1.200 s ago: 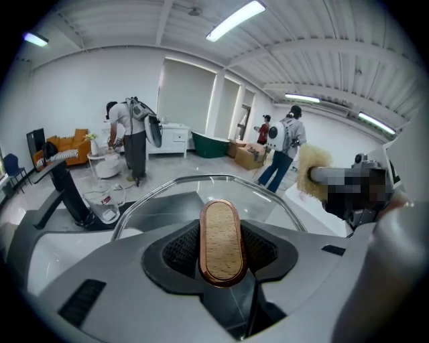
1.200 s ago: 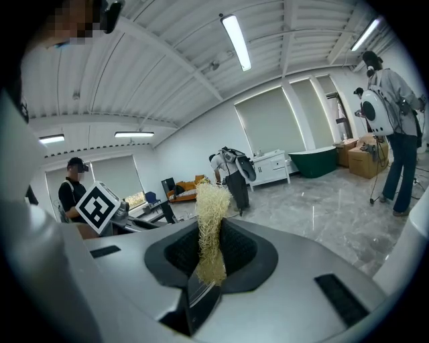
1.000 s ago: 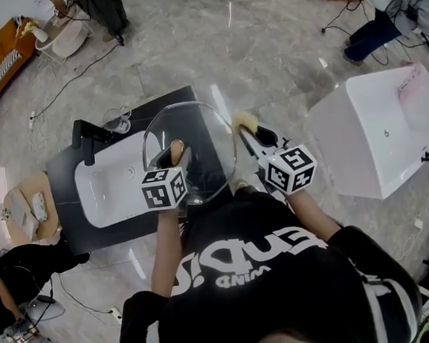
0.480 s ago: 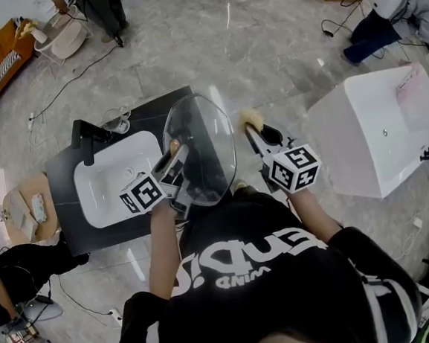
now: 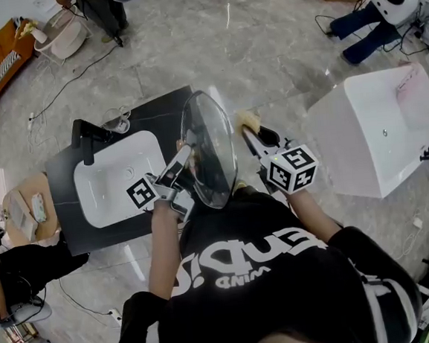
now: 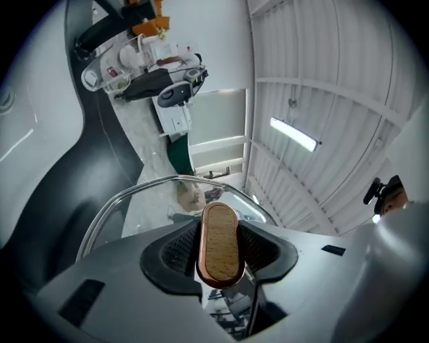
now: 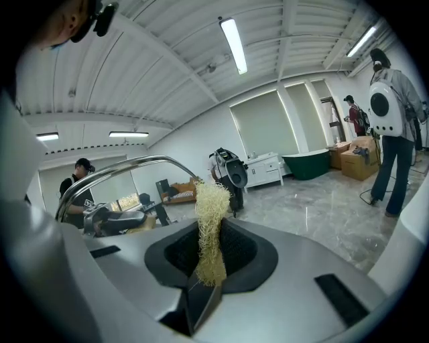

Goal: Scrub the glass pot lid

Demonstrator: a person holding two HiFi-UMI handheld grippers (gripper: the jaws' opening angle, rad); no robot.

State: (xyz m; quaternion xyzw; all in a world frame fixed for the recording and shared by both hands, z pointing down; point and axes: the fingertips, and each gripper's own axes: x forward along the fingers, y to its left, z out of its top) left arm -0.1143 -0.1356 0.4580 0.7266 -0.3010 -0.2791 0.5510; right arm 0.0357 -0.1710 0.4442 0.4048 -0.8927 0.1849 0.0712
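Observation:
The glass pot lid (image 5: 214,148) stands nearly on edge above the sink counter, its steel rim (image 6: 127,195) curving past the jaws. My left gripper (image 5: 184,156) is shut on the lid's wooden knob (image 6: 220,242), which sits squarely between the jaws. To the right of the lid, my right gripper (image 5: 247,131) is shut on a yellow fibrous scrubber (image 7: 211,224), seen as a pale tuft (image 5: 249,118) in the head view. The scrubber sits close beside the lid's right face; I cannot tell whether it touches. In the right gripper view the lid's rim (image 7: 127,166) arcs to the left.
A white basin (image 5: 111,185) is set in a black counter (image 5: 73,224) with a black faucet (image 5: 85,138) and a glass cup (image 5: 117,120). A white bathtub (image 5: 390,125) stands on the marble floor at the right. People stand at the far edges of the room.
The left gripper has rolled and lifted, turning the lid from facing up to standing on edge, now nearer the scrubber. The right gripper has stayed put.

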